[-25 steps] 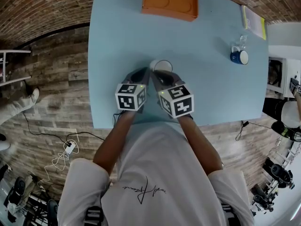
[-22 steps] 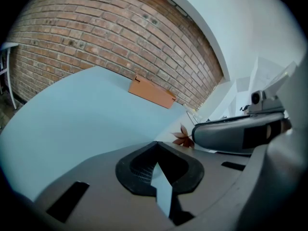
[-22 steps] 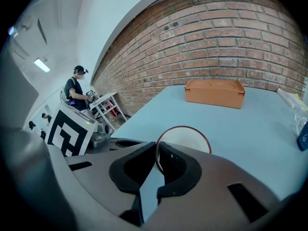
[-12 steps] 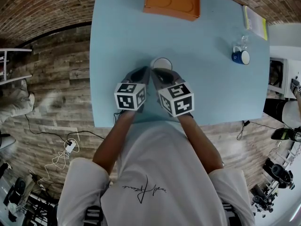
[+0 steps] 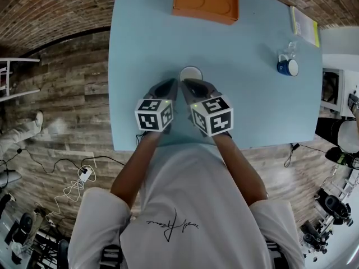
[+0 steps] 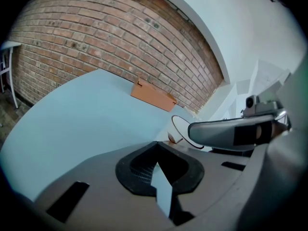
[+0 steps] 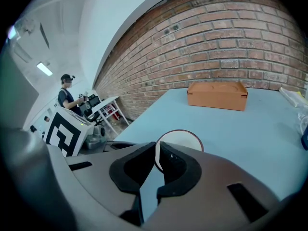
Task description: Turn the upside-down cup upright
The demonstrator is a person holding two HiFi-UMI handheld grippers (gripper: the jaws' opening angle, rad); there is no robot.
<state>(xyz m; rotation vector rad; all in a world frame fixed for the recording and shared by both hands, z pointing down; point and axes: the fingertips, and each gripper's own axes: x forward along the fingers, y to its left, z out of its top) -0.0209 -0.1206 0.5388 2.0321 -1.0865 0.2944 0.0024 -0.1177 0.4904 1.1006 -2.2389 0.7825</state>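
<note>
The cup (image 5: 190,73) is white with a dark rim and stands on the light blue table (image 5: 146,43), near the middle of its front half. From above it shows a plain white round face. The right gripper view has the cup (image 7: 179,137) just past the jaw tips, and the left gripper view has the cup (image 6: 179,128) to the right. My left gripper (image 5: 170,84) and right gripper (image 5: 188,84) sit side by side just short of the cup, both shut and holding nothing. The right gripper's body (image 6: 236,131) crosses the left gripper view.
An orange box (image 5: 205,1) lies at the table's far edge. A blue mug (image 5: 287,67) and a yellow-edged booklet (image 5: 303,26) are at the far right. The table's front edge (image 5: 168,145) runs under my wrists. Cables lie on the wooden floor (image 5: 78,178).
Both grippers have drawn slightly back from the cup, so more of its round face shows. The cup itself looks unmoved.
</note>
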